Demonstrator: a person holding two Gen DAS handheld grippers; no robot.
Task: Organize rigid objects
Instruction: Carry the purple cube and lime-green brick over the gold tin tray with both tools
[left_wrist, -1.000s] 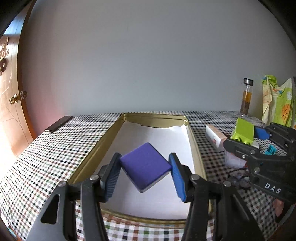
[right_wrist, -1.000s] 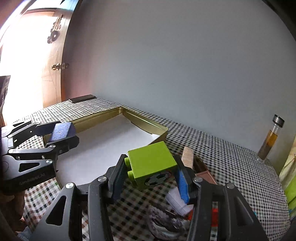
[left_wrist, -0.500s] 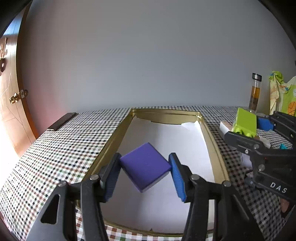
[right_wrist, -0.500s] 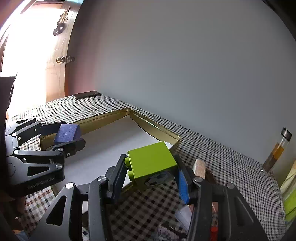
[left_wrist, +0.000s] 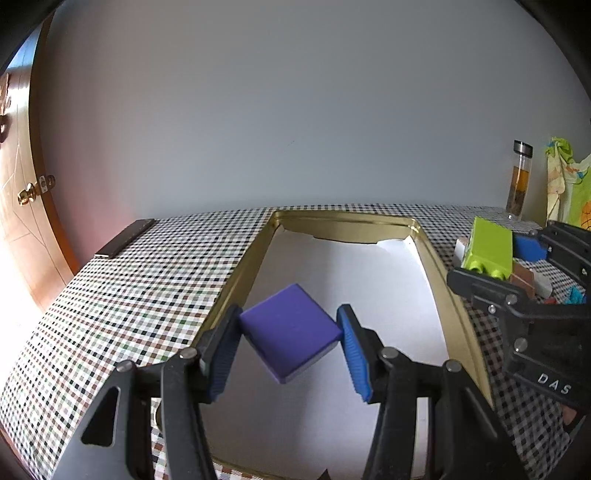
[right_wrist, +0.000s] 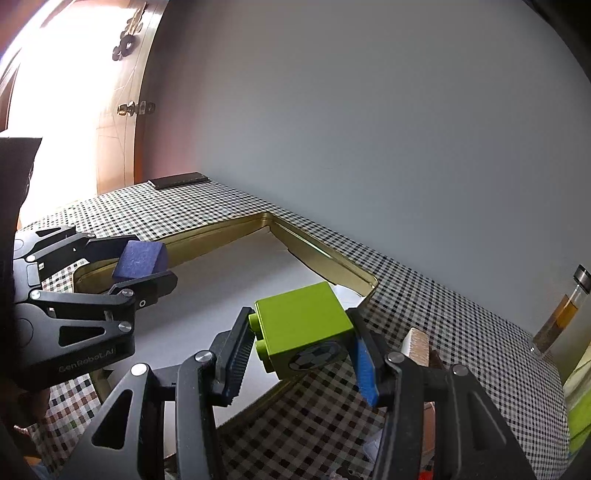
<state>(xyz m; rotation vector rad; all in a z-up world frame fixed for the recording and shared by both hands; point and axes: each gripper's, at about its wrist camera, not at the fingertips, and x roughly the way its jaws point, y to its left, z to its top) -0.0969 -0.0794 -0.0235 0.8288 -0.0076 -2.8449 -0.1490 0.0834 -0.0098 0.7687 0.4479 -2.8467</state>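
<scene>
Left tongs (left_wrist: 290, 341) sit low in the middle of the left wrist view, their blue pads closed on opposite corners of one purple block (left_wrist: 290, 332), which hangs tilted above the white paper lining of the gold tray (left_wrist: 236, 273). Right tongs (right_wrist: 301, 350) are likewise clamped, on one lime-green brick (right_wrist: 303, 328) (studs toward the black-ribbed pad, a soccer-ball print on its underside), held over the tray's right-hand rim.

Compared with a second ago, both tools have lifted and pushed forward: the tray fills more of each view and its far wall now shows plainly, while the clutter at the lower right has slipped mostly out of the right wrist view. The green brick, which was above the checked tabletop (left_wrist: 129, 295) beside that pile, now overlaps the tray's edge. I judge that both pieces are mid-carry toward the tray and neither has been set down; the lining looks bare.

Counted: two tongs, each holding one block; one tray; one dark flat slab (left_wrist: 123, 238) at the upper left of the cloth; one bottle (left_wrist: 520, 179) of amber liquid at the far right. The leftover pile at right holds a white-and-brown bar (right_wrist: 417, 347) and some small bits, too hidden to count.
</scene>
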